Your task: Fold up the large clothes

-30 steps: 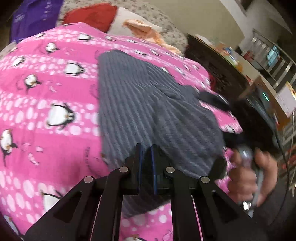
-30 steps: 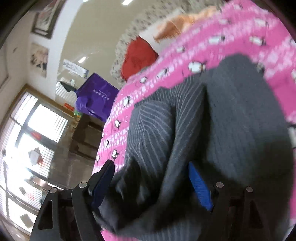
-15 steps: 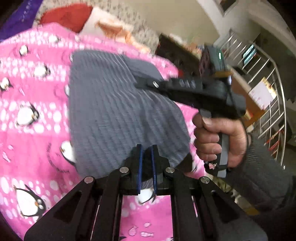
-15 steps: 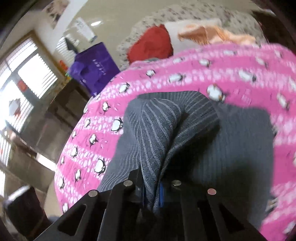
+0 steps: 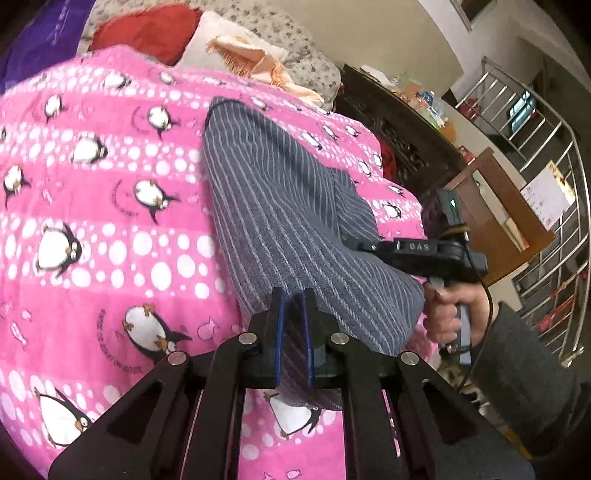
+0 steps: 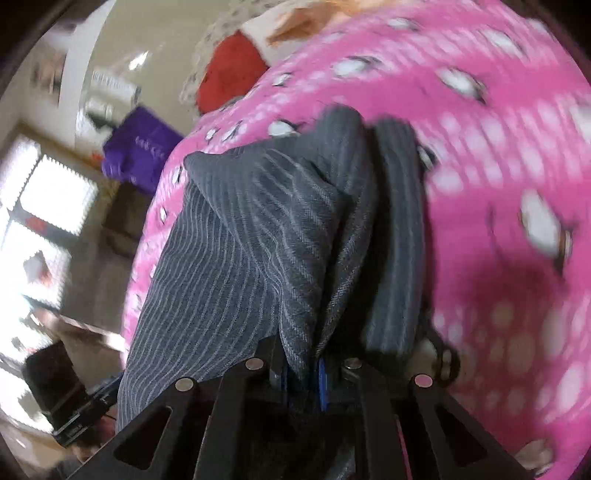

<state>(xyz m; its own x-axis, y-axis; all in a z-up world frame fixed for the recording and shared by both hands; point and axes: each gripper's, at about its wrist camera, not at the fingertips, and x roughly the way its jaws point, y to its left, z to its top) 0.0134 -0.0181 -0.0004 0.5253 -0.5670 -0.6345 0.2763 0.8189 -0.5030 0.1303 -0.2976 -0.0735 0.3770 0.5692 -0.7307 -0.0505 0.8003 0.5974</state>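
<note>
A grey pinstriped garment (image 5: 280,206) lies on a pink penguin-print blanket (image 5: 92,206). My left gripper (image 5: 293,317) is shut on the garment's near edge, with cloth between its blue pads. My right gripper (image 6: 303,365) is shut on a bunched fold of the same garment (image 6: 258,236), which rises in front of its camera. In the left wrist view the right gripper (image 5: 369,245) shows at the garment's right edge, held by a hand. The garment lies folded into a long strip across the blanket.
A red cushion (image 5: 147,33) and a white and orange pillow (image 5: 236,51) lie at the far end of the blanket. A purple bag (image 6: 140,147) stands beyond. A dark wooden cabinet (image 5: 406,140) and a steel railing (image 5: 554,184) are to the right.
My right gripper closed on a fold of the garment and is carrying it across. My left gripper stayed shut on the near edge; the garment now lies narrower.
</note>
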